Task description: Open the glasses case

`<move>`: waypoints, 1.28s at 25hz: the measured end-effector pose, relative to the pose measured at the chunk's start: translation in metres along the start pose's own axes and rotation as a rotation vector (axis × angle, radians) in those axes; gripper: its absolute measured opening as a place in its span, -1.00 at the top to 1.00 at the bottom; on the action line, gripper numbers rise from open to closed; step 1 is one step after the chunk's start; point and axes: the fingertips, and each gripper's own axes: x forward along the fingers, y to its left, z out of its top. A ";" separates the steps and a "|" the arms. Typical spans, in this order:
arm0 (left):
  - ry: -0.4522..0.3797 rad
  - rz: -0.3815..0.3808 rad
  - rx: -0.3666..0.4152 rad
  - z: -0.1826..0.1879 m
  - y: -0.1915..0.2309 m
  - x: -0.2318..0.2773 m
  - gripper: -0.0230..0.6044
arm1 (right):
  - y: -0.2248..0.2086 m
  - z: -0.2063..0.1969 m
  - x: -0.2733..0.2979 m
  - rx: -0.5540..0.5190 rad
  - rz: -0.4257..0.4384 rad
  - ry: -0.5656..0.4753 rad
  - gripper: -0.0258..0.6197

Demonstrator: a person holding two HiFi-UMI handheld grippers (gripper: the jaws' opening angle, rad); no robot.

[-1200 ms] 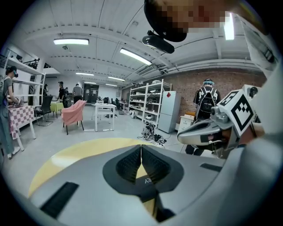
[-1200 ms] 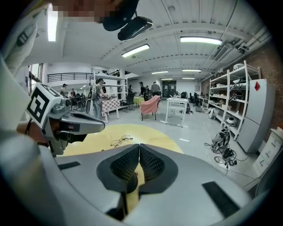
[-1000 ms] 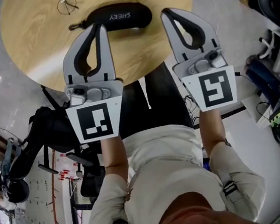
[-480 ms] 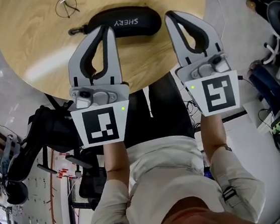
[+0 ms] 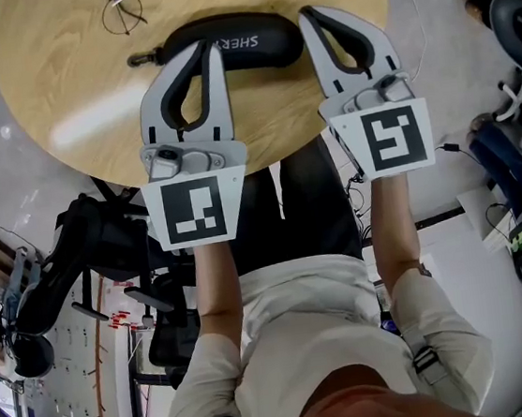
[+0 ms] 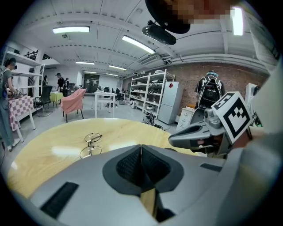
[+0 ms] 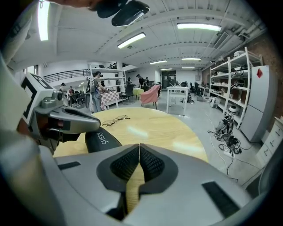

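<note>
A black zipped glasses case [image 5: 244,35] printed "SHERY" lies closed on the round wooden table [image 5: 58,95]; the right gripper view shows it low on the left [image 7: 102,138]. My left gripper [image 5: 208,49] is shut with nothing in it, its tip just over the case's near side. My right gripper [image 5: 307,15] is also shut and empty, right by the case's right end. In each gripper's own view the pads meet along a thin seam, left [image 6: 141,149] and right [image 7: 139,149]. I cannot tell whether either tip touches the case.
Wire-framed glasses [image 5: 121,8] lie open on the table's far left, also seen as glasses [image 6: 90,145]. A black chair [image 5: 95,242] stands under the near table edge. Cables and gear [image 5: 519,152] clutter the floor at right. Shelves and people stand far off.
Both grippers have sunk toward the table and closed in on the case; their tips now sit at its near side and right end. Jaws stayed shut.
</note>
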 end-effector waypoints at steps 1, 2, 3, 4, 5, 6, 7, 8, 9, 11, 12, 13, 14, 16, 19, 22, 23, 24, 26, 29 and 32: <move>0.007 -0.002 0.005 -0.001 -0.001 0.001 0.86 | -0.001 -0.002 0.002 0.000 0.001 0.007 0.86; 0.015 -0.006 0.012 -0.003 -0.001 0.002 0.86 | -0.001 -0.005 0.004 -0.002 0.004 0.017 0.86; 0.022 -0.009 0.016 -0.004 -0.002 0.003 0.86 | -0.001 -0.009 0.005 -0.008 0.009 0.030 0.86; 0.024 -0.011 0.014 -0.005 -0.002 0.004 0.86 | 0.000 -0.012 0.006 -0.011 0.014 0.041 0.86; 0.023 -0.012 0.006 -0.005 -0.002 0.004 0.86 | 0.000 -0.014 0.007 -0.009 0.016 0.047 0.86; 0.019 -0.013 -0.002 -0.004 -0.001 0.005 0.86 | 0.000 -0.015 0.008 -0.003 0.017 0.049 0.86; 0.018 -0.015 -0.005 -0.004 -0.001 0.005 0.86 | 0.000 -0.014 0.008 0.004 0.019 0.049 0.86; 0.019 -0.018 -0.002 -0.004 0.000 0.005 0.86 | 0.002 -0.014 0.007 0.007 0.024 0.050 0.86; 0.023 -0.020 0.007 -0.004 0.000 0.005 0.86 | 0.004 -0.015 0.006 0.005 0.031 0.053 0.86; 0.042 -0.017 0.028 -0.007 -0.001 0.001 0.86 | 0.014 -0.016 0.002 -0.005 0.057 0.054 0.86; 0.053 -0.013 0.036 -0.008 -0.001 -0.002 0.86 | 0.020 -0.017 -0.001 -0.011 0.073 0.056 0.86; 0.063 -0.008 0.044 -0.011 -0.001 -0.006 0.86 | 0.028 -0.019 -0.005 -0.018 0.091 0.059 0.86; 0.073 -0.004 0.050 -0.013 0.000 -0.010 0.86 | 0.036 -0.021 -0.008 -0.025 0.109 0.064 0.86; 0.090 0.004 0.061 -0.018 0.001 -0.017 0.86 | 0.052 -0.026 -0.012 -0.037 0.141 0.074 0.86; 0.109 0.018 0.067 -0.022 0.005 -0.025 0.86 | 0.070 -0.031 -0.017 -0.058 0.192 0.097 0.86; 0.108 0.046 0.039 -0.025 0.011 -0.034 0.86 | 0.087 -0.034 -0.017 -0.094 0.234 0.126 0.86; 0.105 0.050 0.029 -0.026 0.012 -0.038 0.86 | 0.092 -0.034 -0.017 -0.102 0.245 0.133 0.86; 0.102 0.049 0.021 -0.025 0.011 -0.041 0.86 | 0.096 -0.034 -0.016 -0.106 0.255 0.138 0.86; 0.103 0.033 0.020 -0.025 0.008 -0.046 0.86 | 0.106 -0.031 -0.013 -0.111 0.275 0.142 0.86; 0.137 -0.018 0.070 -0.031 0.001 -0.052 0.86 | 0.123 -0.029 -0.009 -0.113 0.307 0.145 0.86; 0.160 -0.055 0.107 -0.041 -0.001 -0.058 0.86 | 0.143 -0.029 -0.005 -0.112 0.341 0.145 0.86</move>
